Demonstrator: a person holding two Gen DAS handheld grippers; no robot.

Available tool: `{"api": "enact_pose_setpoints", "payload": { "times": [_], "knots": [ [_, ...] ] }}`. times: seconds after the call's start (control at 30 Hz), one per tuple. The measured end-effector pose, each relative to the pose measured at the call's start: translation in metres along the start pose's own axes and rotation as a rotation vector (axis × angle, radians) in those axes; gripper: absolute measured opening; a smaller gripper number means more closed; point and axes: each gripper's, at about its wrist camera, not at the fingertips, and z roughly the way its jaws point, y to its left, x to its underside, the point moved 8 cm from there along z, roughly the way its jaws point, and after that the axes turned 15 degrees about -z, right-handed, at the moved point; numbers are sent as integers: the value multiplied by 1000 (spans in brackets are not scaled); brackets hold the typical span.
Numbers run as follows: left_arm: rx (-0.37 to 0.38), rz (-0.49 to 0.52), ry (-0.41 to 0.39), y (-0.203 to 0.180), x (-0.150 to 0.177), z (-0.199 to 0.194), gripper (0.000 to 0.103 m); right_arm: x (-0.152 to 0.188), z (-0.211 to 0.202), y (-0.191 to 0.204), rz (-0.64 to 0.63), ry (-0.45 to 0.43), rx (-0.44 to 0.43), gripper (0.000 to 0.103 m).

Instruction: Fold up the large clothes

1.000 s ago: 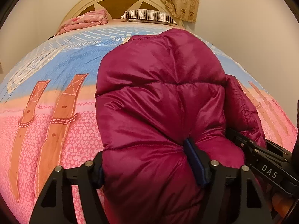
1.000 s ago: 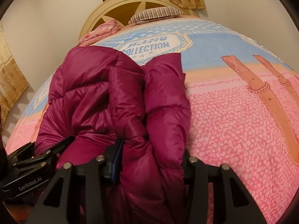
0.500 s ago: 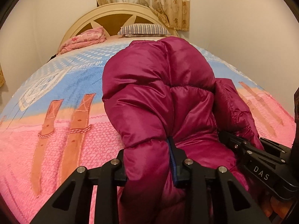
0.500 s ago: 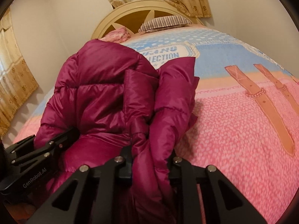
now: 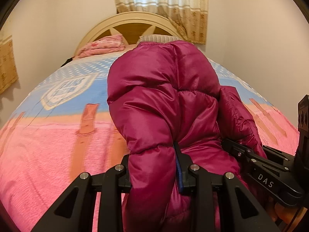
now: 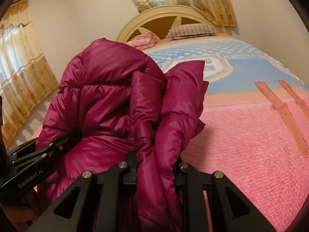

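We're over the bed (image 5: 48, 145), covered by a pink and blue blanket (image 6: 251, 145) with orange strap prints and a white badge print in the blue part. Cream arched headboard (image 5: 135, 19) at the far end, patterned curtain (image 5: 164, 3) on the wall behind it; right wrist view shows a second curtain (image 6: 21, 61) on the side wall. The task item, a magenta puffer jacket (image 5: 164, 96), is bunched up and lifted at our end, rising in front of both cameras; whether its far end touches the blanket we can't tell. Striped pillow (image 6: 191, 30) and a folded pink blanket (image 5: 104, 46) lie at the headboard, well apart from the jacket. Left gripper (image 5: 154, 166) is clamped narrow on a thick fold of jacket; its jaws have just been closing onto that fold, padding bulges out above them, and a blue pad (image 5: 179, 176) presses the fabric on the right side. Right gripper (image 6: 156, 166) is pinched narrow on another bunch of jacket, jaws likewise just closed in on it, fabric squeezed between both fingers. The two grippers sit near each other at the same end of the jacket: each shows in the other's camera, the right one (image 5: 260, 166) marked "DAS", the left one (image 6: 38, 158) marked "GenRobot.AI".
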Motion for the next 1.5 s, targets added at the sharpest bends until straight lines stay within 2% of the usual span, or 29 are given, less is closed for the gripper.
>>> {"api": "enact_pose_setpoints", "payload": {
  "times": [0.27, 0.77, 1.0, 1.5],
  "knots": [
    [-46, -60, -27, 47, -5, -23, 31, 0, 4, 2, -58, 0, -62, 21],
    [-138, -141, -67, 108, -11, -40, 31, -17, 32, 50, -137, 8, -172, 21],
    [-169, -170, -72, 131, -13, -41, 31, -19, 43, 70, -166, 22, -200, 21],
    [-208, -201, -40, 159, -2, -37, 31, -10, 63, 85, -201, 84, -236, 21]
  ]
}}
